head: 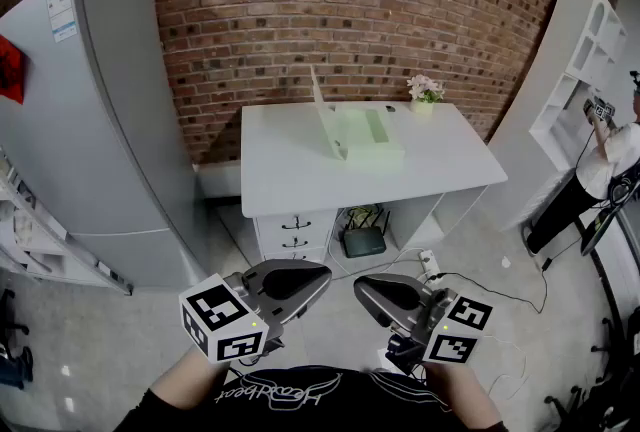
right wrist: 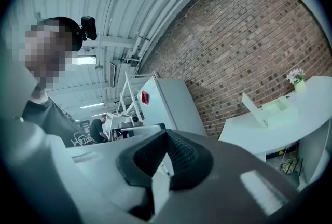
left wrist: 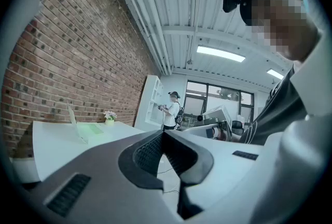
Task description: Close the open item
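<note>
Laptop [head: 360, 138] in sight, is it? Where does it sit?

Right on the white desk [head: 285, 160] against the brick wall [head: 300, 10], towards the back of the top. Lid up, standing nearly upright, pale green base flat on the surface.

Anything close to it?

A small pot of flowers [head: 424, 90] at the back right of the desk, just beyond the laptop and apart from it. Under the desk there's a stack of drawers [head: 296, 230] on the left and a black box [head: 365, 241] in the open space beside them.

And the two grippers?

Both are low at the near edge of the head view, well apart from the desk, held close to the person's body. Left gripper [head: 322, 276]: jaws clenched, tips meeting, nothing between them. Right gripper [head: 360, 286]: same story, jaws pressed together and empty. Their tips point toward each other, with a small gap between the two tools.

What's round the edges?

Tall grey fridge [head: 95, 120] to the left of the desk. White shelves [head: 580, 50] on the right, with another person [head: 600, 165] standing at them. Pale floor [head: 480, 240] between us and the desk.
</note>
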The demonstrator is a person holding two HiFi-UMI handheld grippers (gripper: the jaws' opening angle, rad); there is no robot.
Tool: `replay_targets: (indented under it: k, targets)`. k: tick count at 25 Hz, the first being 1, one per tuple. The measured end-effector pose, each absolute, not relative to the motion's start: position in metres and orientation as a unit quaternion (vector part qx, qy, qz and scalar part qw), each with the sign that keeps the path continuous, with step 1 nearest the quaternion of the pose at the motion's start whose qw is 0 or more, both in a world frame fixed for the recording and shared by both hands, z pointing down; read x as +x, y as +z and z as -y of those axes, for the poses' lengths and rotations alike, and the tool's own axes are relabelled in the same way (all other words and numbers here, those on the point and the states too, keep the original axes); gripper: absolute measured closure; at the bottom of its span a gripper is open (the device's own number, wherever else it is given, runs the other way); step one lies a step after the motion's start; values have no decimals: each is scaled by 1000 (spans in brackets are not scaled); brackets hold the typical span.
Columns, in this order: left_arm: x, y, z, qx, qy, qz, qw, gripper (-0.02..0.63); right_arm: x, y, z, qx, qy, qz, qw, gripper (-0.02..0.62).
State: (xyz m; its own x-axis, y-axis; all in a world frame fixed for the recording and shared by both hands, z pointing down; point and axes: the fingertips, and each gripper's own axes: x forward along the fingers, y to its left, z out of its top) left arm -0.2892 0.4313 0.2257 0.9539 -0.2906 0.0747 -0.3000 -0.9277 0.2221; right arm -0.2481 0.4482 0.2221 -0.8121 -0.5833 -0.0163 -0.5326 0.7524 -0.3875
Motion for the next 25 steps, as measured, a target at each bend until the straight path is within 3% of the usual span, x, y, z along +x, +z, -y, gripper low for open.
replay_targets:
  k: [13,25]
  targets:
    - [-305,238,-416,975,13,161,151,604,-265,235,-438,-294,-207,-931,56,594]
    - [-255,258,-363,971,31,161,175,604,-206,253,-377,-308,-235,-918,87,594]
